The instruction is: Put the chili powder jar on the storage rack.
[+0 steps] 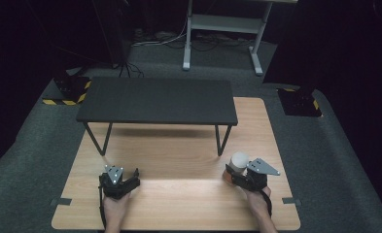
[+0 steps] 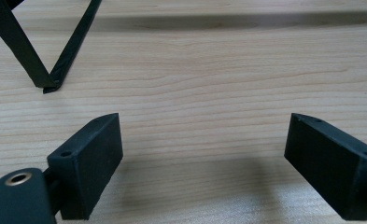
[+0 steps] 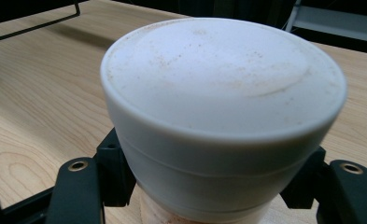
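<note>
A small jar with a white cap (image 1: 239,160) and a tan lower body stands on the wooden table (image 1: 179,199) at the front right. My right gripper (image 1: 234,174) is shut on it, one jaw pressing on each side below the cap. In the right gripper view the white cap (image 3: 223,88) looms close, with the right gripper (image 3: 214,191) clamped around the jar's lower part. My left gripper (image 1: 131,175) rests at the front left, held by a hand. In its own view the left gripper (image 2: 204,158) is open wide over bare wood, with nothing between its jaws.
A low black shelf (image 1: 157,101) on thin black legs spans the far half of the table; one leg's foot (image 2: 48,84) stands ahead and to the left of the left gripper. Grey carpet surrounds the table, with a white desk frame (image 1: 222,29) beyond.
</note>
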Action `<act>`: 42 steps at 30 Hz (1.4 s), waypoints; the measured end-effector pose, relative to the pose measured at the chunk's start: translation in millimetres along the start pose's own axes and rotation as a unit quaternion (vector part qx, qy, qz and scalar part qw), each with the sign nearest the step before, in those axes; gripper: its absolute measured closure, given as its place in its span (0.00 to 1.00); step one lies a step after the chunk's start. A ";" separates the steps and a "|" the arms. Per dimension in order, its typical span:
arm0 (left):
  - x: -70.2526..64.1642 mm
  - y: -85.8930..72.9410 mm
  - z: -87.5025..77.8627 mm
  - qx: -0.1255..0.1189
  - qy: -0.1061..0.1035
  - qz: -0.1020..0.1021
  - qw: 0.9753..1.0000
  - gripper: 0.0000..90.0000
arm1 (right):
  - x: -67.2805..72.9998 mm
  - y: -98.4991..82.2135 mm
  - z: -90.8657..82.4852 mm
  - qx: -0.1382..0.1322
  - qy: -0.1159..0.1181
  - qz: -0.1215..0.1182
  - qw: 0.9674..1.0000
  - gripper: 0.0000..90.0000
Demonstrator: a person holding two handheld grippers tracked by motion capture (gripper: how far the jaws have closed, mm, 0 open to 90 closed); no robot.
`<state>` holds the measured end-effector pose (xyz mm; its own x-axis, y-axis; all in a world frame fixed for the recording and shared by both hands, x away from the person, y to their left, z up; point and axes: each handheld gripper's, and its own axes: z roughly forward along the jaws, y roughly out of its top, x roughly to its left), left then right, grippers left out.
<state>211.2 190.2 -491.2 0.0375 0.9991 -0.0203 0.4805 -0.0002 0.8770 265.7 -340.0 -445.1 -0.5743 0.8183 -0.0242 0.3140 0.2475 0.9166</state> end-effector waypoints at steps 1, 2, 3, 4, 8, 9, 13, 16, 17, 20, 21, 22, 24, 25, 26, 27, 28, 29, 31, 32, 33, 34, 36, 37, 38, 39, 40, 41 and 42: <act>0.0 0.0 0.0 0.000 0.000 0.000 1.000 0.13 | 0.0 0.0 0.0 0.000 0.000 0.000 1.000 0.38; 0.0 -0.1 -0.1 0.000 0.000 0.000 1.000 0.13 | 1.1 1.3 -0.3 0.002 -0.001 -0.003 1.000 0.38; 0.0 -0.1 -0.1 0.000 0.000 0.000 1.000 0.13 | 1.1 1.3 -0.3 0.002 -0.001 -0.003 1.000 0.38; 0.1 -0.1 -0.1 0.000 0.000 0.000 1.000 0.13 | 2.6 2.1 -0.2 0.003 -0.002 -0.008 1.000 0.38; 0.1 -0.1 -0.2 0.000 0.000 0.001 1.000 0.13 | 2.9 3.4 -0.6 0.003 -0.001 -0.002 1.000 0.38; 0.1 -0.1 -0.2 0.000 0.000 0.001 1.000 0.13 | 1.9 3.6 -1.1 0.002 0.001 0.002 1.000 0.38; -0.2 0.0 -0.1 0.000 0.000 0.001 1.000 0.13 | 0.6 6.0 -3.5 -0.002 0.004 0.003 1.000 0.38; -0.3 0.1 0.0 0.001 0.000 0.002 1.000 0.13 | -0.8 13.2 -7.3 -0.006 0.007 0.001 1.000 0.38; -0.3 0.1 0.0 0.001 0.000 0.002 1.000 0.13 | -0.8 13.2 -7.3 -0.006 0.007 0.001 1.000 0.38; -0.3 0.1 -0.1 0.000 -0.001 0.002 1.000 0.13 | -1.5 25.6 -9.9 -0.004 0.012 -0.011 1.000 0.38; -0.3 0.1 -0.1 0.000 -0.001 0.002 1.000 0.13 | -1.0 29.0 -10.5 -0.004 0.012 -0.014 1.000 0.38; -0.4 -0.2 -0.1 0.000 -0.001 0.003 1.000 0.13 | -0.9 32.2 -11.0 -0.005 0.014 -0.017 1.000 0.38; -0.4 -0.2 -0.2 0.000 -0.001 0.003 1.000 0.13 | -1.4 38.6 -12.4 -0.010 0.020 -0.020 1.000 0.38; -0.4 -0.2 -0.2 0.000 -0.001 0.003 1.000 0.13 | -1.4 38.6 -12.4 -0.010 0.020 -0.020 1.000 0.38; -0.4 -0.2 -0.2 0.000 -0.001 0.003 1.000 0.13 | -2.7 46.1 -13.6 -0.015 0.029 -0.023 0.999 0.39; -0.4 -0.2 -0.2 0.000 -0.001 0.003 1.000 0.13 | -2.6 50.5 -14.1 -0.018 0.032 -0.026 0.999 0.39; -0.4 -0.3 -0.3 0.000 -0.001 0.003 1.000 0.13 | -2.3 55.2 -14.6 -0.021 0.033 -0.031 0.999 0.39; -0.4 -0.3 -0.3 0.000 -0.001 0.003 1.000 0.13 | -2.4 60.2 -15.0 -0.024 0.036 -0.035 0.998 0.39; -0.3 -0.3 -0.4 0.000 -0.001 0.003 1.000 0.13 | -2.6 65.2 -15.3 -0.026 0.038 -0.037 0.998 0.38; -0.2 -0.4 -0.4 0.000 -0.002 0.002 1.000 0.13 | -4.0 75.2 -15.7 -0.033 0.044 -0.037 0.998 0.38; -0.2 -0.4 -0.4 0.000 -0.002 0.002 1.000 0.13 | -4.0 75.2 -15.7 -0.033 0.044 -0.037 0.998 0.38; -0.1 -0.5 -0.4 -0.001 -0.002 0.002 1.000 0.13 | -5.6 85.3 -15.9 -0.039 0.051 -0.038 0.997 0.39; 0.1 -0.5 -0.4 -0.001 -0.002 0.002 1.000 0.13 | -5.3 95.3 -16.0 -0.044 0.053 -0.046 0.997 0.39; 0.1 -0.5 -0.4 -0.001 -0.002 0.002 1.000 0.13 | -5.3 95.3 -16.0 -0.044 0.053 -0.046 0.997 0.39; 0.3 -0.6 -0.5 -0.001 -0.003 0.002 1.000 0.13 | -3.8 104.8 -16.6 -0.049 0.054 -0.053 0.996 0.39; 0.4 -0.6 -0.5 -0.001 -0.003 0.002 1.000 0.13 | -3.8 108.9 -16.8 -0.052 0.055 -0.054 0.996 0.39; 0.4 -0.6 -0.5 -0.001 -0.002 0.002 1.000 0.13 | -4.2 112.9 -16.7 -0.056 0.058 -0.054 0.995 0.39; 0.4 -0.6 -0.5 -0.001 -0.002 0.002 1.000 0.13 | -4.6 117.0 -16.7 -0.059 0.060 -0.054 0.995 0.39; 0.5 -0.7 -0.5 -0.002 -0.003 0.001 1.000 0.13 | -4.7 121.3 -16.7 -0.062 0.063 -0.055 0.995 0.39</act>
<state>210.5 190.7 -491.6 0.0432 0.9989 -0.0205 0.4777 -0.0026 0.8785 293.8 -322.5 -327.1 -0.6920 0.7170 -0.0838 0.1531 0.2591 0.9536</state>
